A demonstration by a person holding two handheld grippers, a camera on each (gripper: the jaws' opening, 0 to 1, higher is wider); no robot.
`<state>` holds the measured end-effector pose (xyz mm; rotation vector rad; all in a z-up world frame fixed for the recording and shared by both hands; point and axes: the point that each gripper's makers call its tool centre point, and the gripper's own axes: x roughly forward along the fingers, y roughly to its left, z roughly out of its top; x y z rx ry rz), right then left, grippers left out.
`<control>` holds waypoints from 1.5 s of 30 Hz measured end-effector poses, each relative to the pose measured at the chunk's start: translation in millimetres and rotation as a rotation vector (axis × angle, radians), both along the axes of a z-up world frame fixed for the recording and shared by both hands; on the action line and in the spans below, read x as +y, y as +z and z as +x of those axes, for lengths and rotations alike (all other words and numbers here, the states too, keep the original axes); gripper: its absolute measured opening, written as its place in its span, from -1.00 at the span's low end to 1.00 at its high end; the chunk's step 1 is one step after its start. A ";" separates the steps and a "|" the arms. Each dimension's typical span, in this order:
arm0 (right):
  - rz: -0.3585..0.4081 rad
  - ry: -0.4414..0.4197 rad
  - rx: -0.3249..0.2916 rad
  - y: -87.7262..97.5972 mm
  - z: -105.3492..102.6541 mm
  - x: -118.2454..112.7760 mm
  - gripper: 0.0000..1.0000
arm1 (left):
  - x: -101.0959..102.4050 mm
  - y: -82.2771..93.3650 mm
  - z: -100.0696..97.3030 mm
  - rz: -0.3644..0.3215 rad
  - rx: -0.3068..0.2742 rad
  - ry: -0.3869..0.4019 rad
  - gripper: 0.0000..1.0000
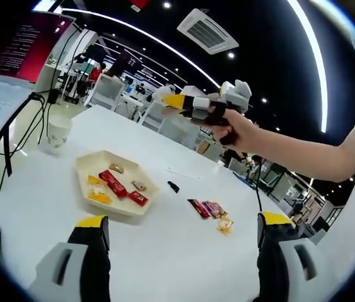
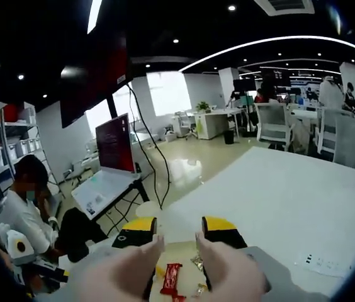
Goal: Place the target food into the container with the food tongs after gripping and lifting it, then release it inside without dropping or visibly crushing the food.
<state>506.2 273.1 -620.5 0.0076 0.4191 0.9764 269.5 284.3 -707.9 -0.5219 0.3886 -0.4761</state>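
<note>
The white table [image 1: 184, 220] carried a cream hexagonal tray [image 1: 89, 165] at 9 o'clock of centre in the left gripper view, holding red and yellow wrapped snacks [image 1: 112, 183]. More wrapped snacks [image 1: 210, 211] lay apart at 4 o'clock, a paper cup [image 1: 58, 133] at 10 o'clock. The left gripper [image 1: 184, 236] had its fingers wide and empty. The right gripper [image 2: 176, 242] hovered with fingers narrowly parted, empty, above a red snack bar [image 2: 172, 279].

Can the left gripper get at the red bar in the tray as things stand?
Probably yes. The left gripper is open, with bare table between it and the tray. The red bar lies uncovered, and the right gripper is held up high.
</note>
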 end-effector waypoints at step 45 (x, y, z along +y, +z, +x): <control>0.033 -0.110 0.074 2.4 -16.4 -78.3 -0.42 | -20.3 11.2 -17.0 -0.048 -0.032 -0.018 0.97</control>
